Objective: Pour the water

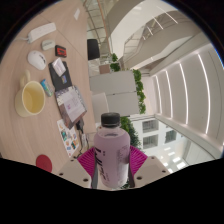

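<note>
A clear plastic bottle point(111, 150) with a dark cap and a pale label sits between my fingers, with both pink pads point(89, 161) pressed against its sides. My gripper point(111, 168) is shut on it and holds it off the table, tipped sideways, so the room appears rotated. A yellow cup point(32, 97) stands on the beige table point(50, 70), well beyond the bottle and off to the left of it. The bottle's lower part is hidden between the fingers.
On the table near the cup lie a white computer mouse point(37, 59), a small white box point(58, 68), a dark notebook point(70, 103), a red round object point(43, 161) and papers. White partitions, green plants point(139, 92) and bright windows fill the space beyond.
</note>
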